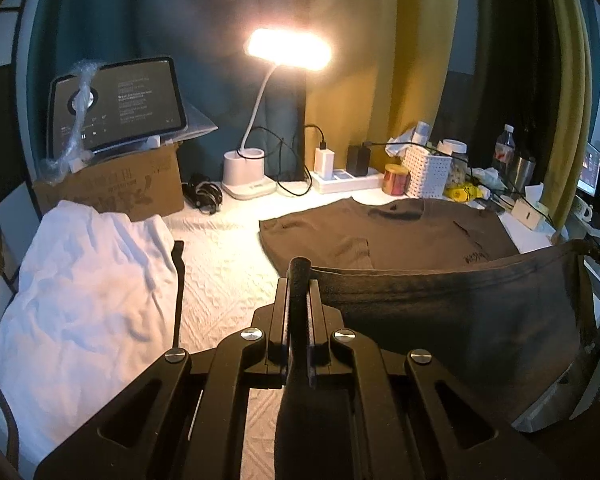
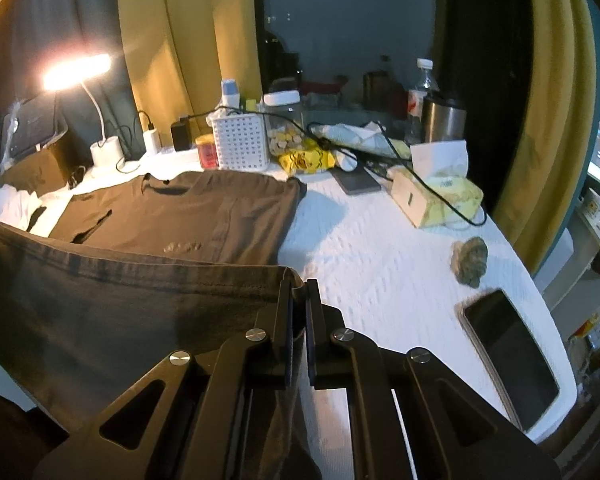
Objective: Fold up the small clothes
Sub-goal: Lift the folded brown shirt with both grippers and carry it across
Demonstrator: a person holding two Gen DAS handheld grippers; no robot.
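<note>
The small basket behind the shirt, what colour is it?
White basket, with a grid of holes; clearest in the right wrist view.

Two close wrist views look forward and downward across the white-covered table (image 1: pixel 220 256); both share the dark shirt (image 1: pixel 400 232) and lit desk lamp (image 2: pixel 76 70).

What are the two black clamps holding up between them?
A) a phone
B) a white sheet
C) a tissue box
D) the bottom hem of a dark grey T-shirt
D: the left gripper and the right gripper each pinch a corner of the dark grey T-shirt, so its hem hangs stretched between them while the collar end lies on the table.
</note>
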